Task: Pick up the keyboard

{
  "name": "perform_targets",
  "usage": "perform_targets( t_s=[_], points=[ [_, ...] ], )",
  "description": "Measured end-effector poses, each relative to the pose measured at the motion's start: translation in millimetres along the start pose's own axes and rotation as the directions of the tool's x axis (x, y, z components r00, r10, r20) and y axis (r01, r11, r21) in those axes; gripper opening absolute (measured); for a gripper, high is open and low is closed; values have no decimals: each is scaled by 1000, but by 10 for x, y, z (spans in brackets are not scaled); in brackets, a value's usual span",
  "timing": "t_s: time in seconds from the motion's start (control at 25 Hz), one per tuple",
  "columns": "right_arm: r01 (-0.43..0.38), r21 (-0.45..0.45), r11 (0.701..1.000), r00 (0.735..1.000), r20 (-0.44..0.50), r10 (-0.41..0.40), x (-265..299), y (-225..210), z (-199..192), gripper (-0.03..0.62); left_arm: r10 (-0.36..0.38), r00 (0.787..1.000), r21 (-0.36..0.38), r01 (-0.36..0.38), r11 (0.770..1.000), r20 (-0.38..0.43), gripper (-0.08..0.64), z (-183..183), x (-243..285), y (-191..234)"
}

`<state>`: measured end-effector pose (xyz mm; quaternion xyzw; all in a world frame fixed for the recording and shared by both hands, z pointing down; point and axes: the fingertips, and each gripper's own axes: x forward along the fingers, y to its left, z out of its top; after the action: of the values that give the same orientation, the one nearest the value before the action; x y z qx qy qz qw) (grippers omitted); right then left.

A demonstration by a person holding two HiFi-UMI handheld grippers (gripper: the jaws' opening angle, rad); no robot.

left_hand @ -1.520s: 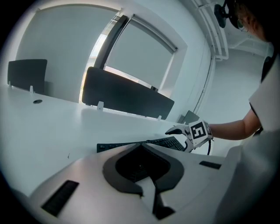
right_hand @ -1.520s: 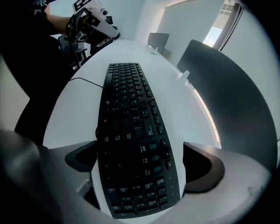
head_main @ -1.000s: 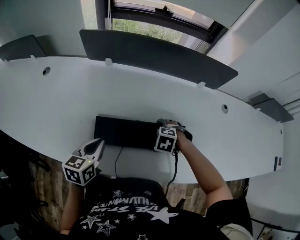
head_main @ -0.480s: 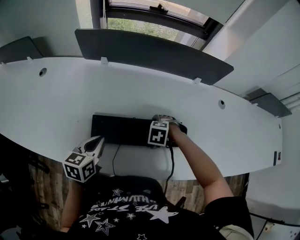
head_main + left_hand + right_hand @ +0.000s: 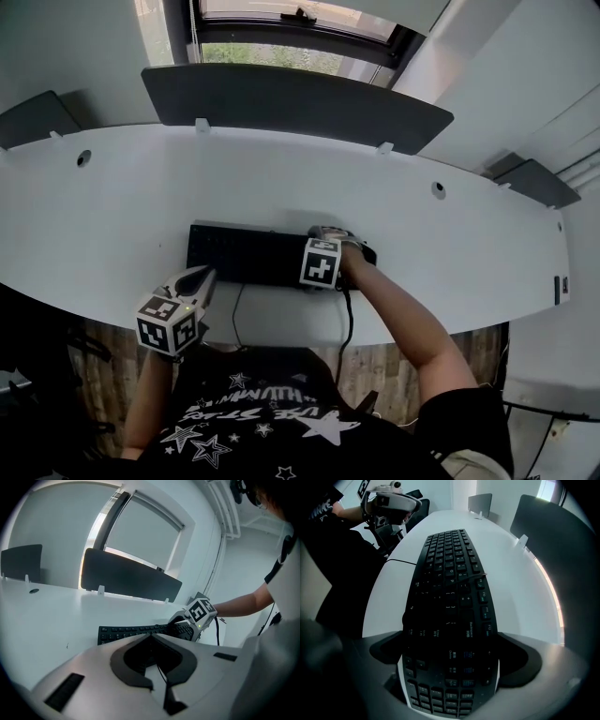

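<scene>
At the lower left of the head view, your left gripper (image 5: 197,278) hangs off the near edge of the white curved tabletop (image 5: 112,206). Its jaws are drawn together at the tips with nothing between them, and it is clear of the work.

Just right of it, a thin black cable (image 5: 234,314) trails from the keyboard's front edge over the tabletop's lip. Expect it to drag or snag as you lift.

The long black plastic keyboard (image 5: 248,255) lies flat across the lower middle of the frame, close to the near edge.

At its right end, your right gripper (image 5: 453,656) has its jaws spread wide and closed across the keyboard's depth. One pad presses each long edge, with the number keys between them.

It should handle as a light, stiff board, but you hold it at one end, so the far left end will likely sag and twist. The smooth plastic edges may slip. Bringing the left gripper onto the free end looks the safer way.
</scene>
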<state>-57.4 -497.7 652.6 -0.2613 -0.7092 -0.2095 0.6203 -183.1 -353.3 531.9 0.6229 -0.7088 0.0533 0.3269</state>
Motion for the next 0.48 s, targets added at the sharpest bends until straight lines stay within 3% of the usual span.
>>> perform_targets(
  t_s=[0.24, 0.48],
  points=[
    [188, -20, 982, 982, -33, -189, -103, 9, -16, 577, -22, 999, 100, 26, 995, -42, 11, 41, 16, -37],
    [389, -35, 921, 919, -47, -390, -211, 67, -37, 577, -54, 996, 216, 68, 974, -73, 12, 198, 52, -134]
  ],
)
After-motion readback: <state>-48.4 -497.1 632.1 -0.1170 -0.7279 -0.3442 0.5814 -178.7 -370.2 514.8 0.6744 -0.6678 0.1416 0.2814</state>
